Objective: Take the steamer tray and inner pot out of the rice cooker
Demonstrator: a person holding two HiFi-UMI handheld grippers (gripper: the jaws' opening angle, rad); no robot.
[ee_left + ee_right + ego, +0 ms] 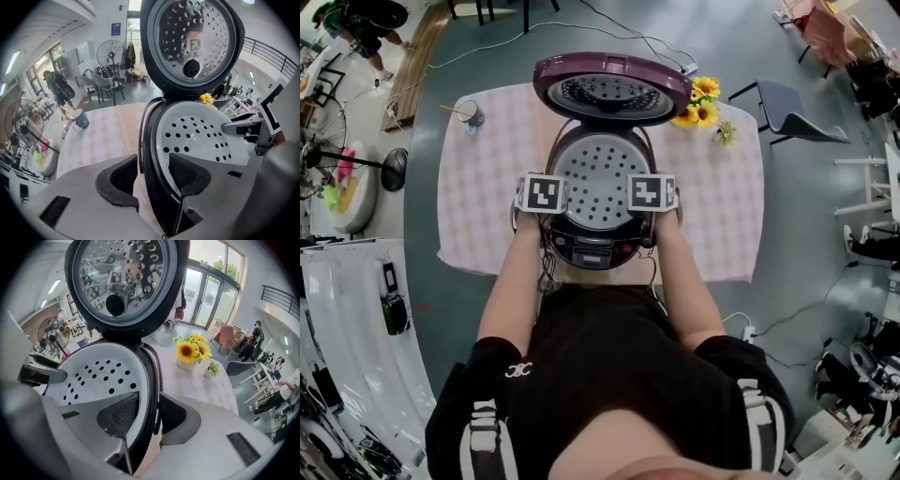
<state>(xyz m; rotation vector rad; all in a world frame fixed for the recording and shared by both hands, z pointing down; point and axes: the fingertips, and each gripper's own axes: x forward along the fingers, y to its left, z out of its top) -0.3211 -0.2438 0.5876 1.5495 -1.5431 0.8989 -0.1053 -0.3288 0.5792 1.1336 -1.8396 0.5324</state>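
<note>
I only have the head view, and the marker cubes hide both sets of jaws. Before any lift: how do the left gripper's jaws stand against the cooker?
Observer: In the left gripper view, the left gripper straddles the rice cooker's rim. One jaw is outside and one is over the steamer tray. A sliver of tablecloth shows between the outer jaw and the rim, so it is not clamped.
Operator: And the right one?
Observer: In the right gripper view, the right gripper straddles the opposite side the same way, with its jaws close against the rim. I cannot tell whether it grips.
</note>
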